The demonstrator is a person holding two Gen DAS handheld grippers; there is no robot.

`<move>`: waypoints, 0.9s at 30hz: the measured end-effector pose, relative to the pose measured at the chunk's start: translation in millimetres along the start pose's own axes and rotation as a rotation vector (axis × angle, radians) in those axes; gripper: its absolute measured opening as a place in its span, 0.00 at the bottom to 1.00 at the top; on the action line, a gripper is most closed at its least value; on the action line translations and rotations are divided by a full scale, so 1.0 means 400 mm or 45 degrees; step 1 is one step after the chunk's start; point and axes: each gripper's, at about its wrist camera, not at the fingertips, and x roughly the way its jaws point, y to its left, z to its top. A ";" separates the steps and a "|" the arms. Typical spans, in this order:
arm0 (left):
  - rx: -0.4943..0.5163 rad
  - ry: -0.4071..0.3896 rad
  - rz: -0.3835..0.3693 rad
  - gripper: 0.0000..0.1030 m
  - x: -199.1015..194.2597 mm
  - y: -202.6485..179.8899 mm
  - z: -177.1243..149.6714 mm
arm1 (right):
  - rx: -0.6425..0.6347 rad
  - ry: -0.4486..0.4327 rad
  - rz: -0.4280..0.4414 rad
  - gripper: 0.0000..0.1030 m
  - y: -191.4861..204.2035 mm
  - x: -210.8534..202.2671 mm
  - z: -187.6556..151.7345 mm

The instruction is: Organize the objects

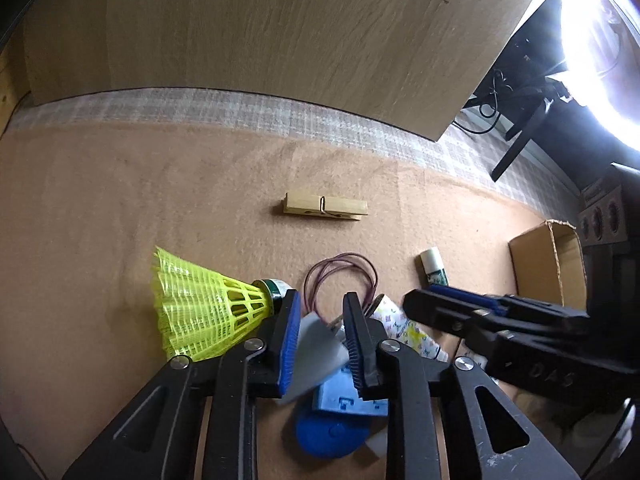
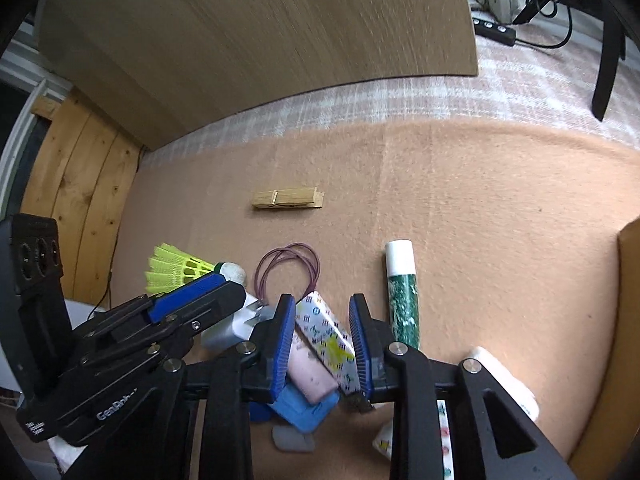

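Patterned tube lies between right tongs, long axis along pads, pinched; left tongs pinching grey adapter.

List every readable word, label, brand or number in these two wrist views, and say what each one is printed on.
"DAS": raised letters on the right gripper body, seen from the left wrist view.
"GenRobot", cut off at the end: white print on the left gripper body, seen from the right wrist view.
Patterned white pack: blue marks, too small to read.
Green glue stick: print too blurred to read.
Blue box: embossed mark, unreadable.
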 end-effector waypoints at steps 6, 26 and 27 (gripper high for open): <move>0.026 0.041 0.027 0.17 0.050 -0.010 0.000 | -0.017 0.025 -0.030 0.22 0.011 0.033 -0.008; 0.165 0.025 -0.020 0.16 0.008 -0.052 -0.258 | -0.267 0.033 -0.102 0.20 0.043 -0.043 -0.301; 0.177 0.017 -0.009 0.16 0.004 -0.054 -0.272 | -0.274 0.029 -0.104 0.20 0.038 -0.052 -0.322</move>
